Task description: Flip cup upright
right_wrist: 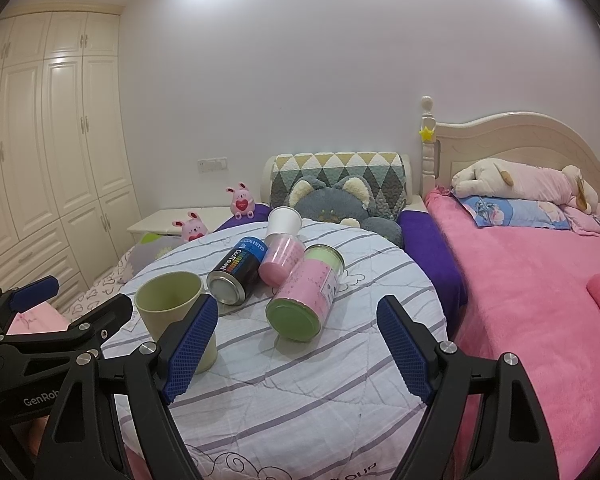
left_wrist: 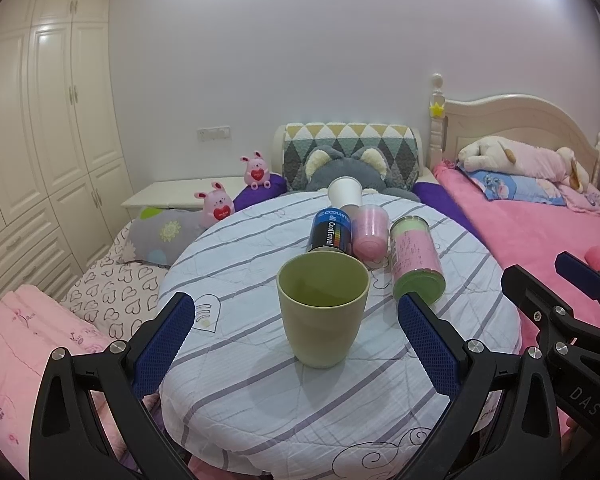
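Note:
A light green cup (left_wrist: 320, 312) stands upright, mouth up, on the striped cloth of a round table (left_wrist: 260, 400). My left gripper (left_wrist: 296, 340) is open, its blue fingers on either side of the cup and apart from it. In the right wrist view the cup (right_wrist: 172, 304) stands at the left, partly hidden behind my right gripper's left finger. My right gripper (right_wrist: 296, 344) is open and empty over the table, to the right of the cup. The left gripper (right_wrist: 72, 300) also shows at the left edge of the right wrist view, and the right gripper (left_wrist: 548, 280) at the right edge of the left wrist view.
Behind the cup lie a black-and-blue can (left_wrist: 330, 232), a pink tumbler (left_wrist: 370, 236), a pink-and-green can (left_wrist: 416, 260) and a white paper cup (left_wrist: 345, 192). A pink bed (right_wrist: 540, 300) is to the right, plush toys at the back, wardrobes (left_wrist: 40, 140) on the left.

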Motion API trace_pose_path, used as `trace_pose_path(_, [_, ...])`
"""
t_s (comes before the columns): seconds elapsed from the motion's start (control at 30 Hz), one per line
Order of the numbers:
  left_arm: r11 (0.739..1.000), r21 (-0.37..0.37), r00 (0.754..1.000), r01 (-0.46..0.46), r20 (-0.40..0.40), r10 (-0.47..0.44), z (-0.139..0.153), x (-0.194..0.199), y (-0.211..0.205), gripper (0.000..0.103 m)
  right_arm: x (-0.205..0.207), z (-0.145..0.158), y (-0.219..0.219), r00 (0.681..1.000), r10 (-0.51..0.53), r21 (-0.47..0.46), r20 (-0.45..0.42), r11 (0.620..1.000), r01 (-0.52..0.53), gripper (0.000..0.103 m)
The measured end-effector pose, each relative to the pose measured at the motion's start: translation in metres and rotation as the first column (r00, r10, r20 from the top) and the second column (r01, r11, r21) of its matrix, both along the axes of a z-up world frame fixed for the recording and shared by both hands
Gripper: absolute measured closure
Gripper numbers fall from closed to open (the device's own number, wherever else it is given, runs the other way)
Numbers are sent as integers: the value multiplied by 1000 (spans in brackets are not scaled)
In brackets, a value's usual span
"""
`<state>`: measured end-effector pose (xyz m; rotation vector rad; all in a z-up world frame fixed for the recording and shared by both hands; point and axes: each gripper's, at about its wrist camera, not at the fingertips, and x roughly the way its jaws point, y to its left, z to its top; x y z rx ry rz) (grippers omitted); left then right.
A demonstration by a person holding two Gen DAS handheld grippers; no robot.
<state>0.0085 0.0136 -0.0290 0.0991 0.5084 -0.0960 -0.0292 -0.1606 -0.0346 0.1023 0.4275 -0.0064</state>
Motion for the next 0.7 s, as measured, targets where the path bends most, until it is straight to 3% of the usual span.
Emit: trace_pose_path(0.7, [1000, -1, 1000, -4, -23, 4, -9, 4, 4, 0, 9, -4, 4, 1000, 4, -15, -27, 1000, -4, 20])
